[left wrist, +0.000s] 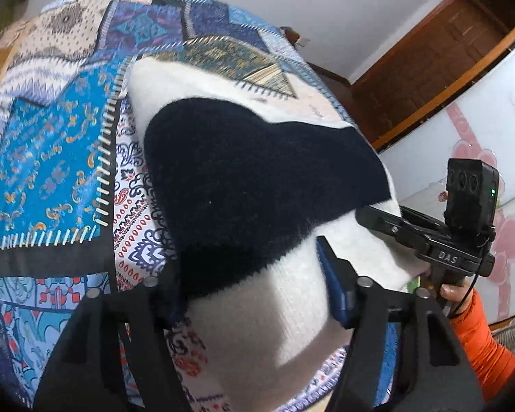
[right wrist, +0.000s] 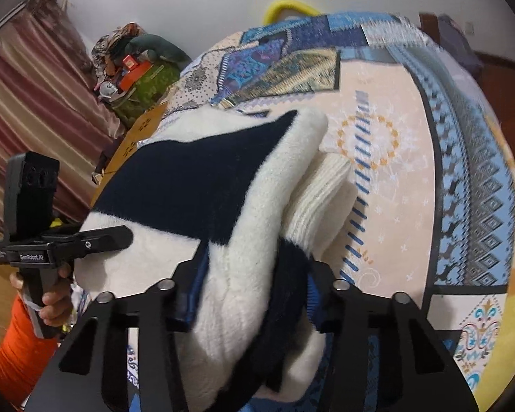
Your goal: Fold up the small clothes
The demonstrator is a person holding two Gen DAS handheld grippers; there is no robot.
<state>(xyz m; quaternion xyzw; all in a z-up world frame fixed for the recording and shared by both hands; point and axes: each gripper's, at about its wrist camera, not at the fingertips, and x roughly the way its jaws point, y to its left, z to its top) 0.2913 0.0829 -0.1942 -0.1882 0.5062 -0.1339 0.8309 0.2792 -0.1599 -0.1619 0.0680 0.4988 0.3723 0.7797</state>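
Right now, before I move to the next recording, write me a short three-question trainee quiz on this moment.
1. True or false: the black-and-white sweater lies flat and untouched on the patchwork quilt.
2. Multiple choice: what sits between the fingers of the right gripper? A) a yellow hanger B) a thick bunch of the sweater C) nothing
3. Fill in: in the left wrist view, the left gripper is shut on the sweater's ____ edge, near or far?

Key:
1. False; both grippers hold it.
2. B.
3. Near, the white part closest to the camera.
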